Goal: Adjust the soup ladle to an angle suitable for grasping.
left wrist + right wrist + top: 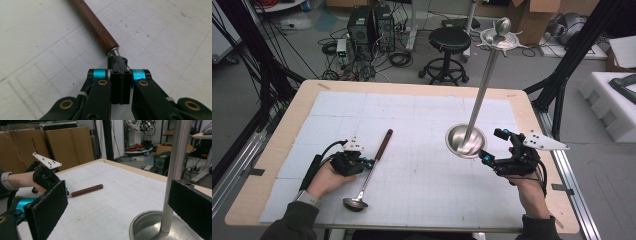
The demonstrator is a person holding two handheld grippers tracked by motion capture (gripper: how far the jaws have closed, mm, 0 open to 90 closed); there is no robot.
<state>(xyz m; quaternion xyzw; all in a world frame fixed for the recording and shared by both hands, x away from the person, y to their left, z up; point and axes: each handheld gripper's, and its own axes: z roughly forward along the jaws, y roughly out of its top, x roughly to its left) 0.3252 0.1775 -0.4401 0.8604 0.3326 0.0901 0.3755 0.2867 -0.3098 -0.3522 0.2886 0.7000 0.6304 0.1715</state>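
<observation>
Ladle [371,167] lies flat on bench [272,150]; left tool [371,162] clamps its metal shank just below the wooden handle for leverage. Right tool [492,146] gapes wide around stand pole [477,107], not gripping.

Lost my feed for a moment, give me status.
Left gripper shut on ladle shaft below wooden handle. Right gripper open, at stand base. Ladle bowl on mat; nothing between ladle and stand.
</observation>
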